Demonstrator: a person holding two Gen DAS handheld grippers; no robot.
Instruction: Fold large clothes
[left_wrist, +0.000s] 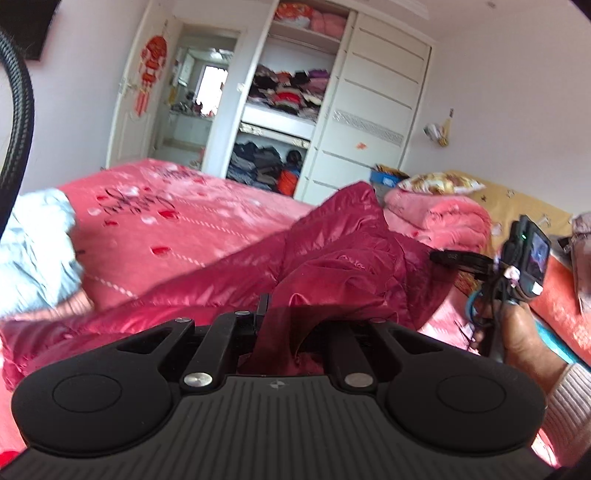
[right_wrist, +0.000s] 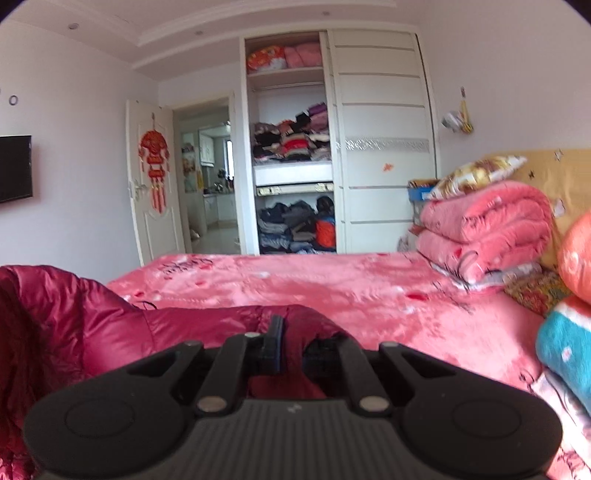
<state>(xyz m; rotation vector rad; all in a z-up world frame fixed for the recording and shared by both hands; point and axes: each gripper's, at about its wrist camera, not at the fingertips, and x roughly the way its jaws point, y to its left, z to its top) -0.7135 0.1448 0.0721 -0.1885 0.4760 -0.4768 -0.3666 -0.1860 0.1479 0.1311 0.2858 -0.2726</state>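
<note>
The left gripper (left_wrist: 266, 314) and right gripper (right_wrist: 286, 339) each have jaws pinching a fold of the crimson padded jacket (left_wrist: 332, 258), which lies over the pink bed (right_wrist: 369, 291), probably so both can spread it flat for folding.

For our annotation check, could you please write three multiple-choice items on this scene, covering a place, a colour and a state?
1. Where does the folded pink blanket lie?
A. at the head of the bed
B. in the wardrobe
C. on the floor

2. What colour is the jacket?
A. blue
B. dark red
C. white

3. How is the left hand-held gripper?
A. open, empty
B. shut on the jacket
C. shut on a pillow

Key: A, it is stacked by the headboard; B, shiny dark red fabric; B, jacket fabric is pinched between its fingers.
</note>
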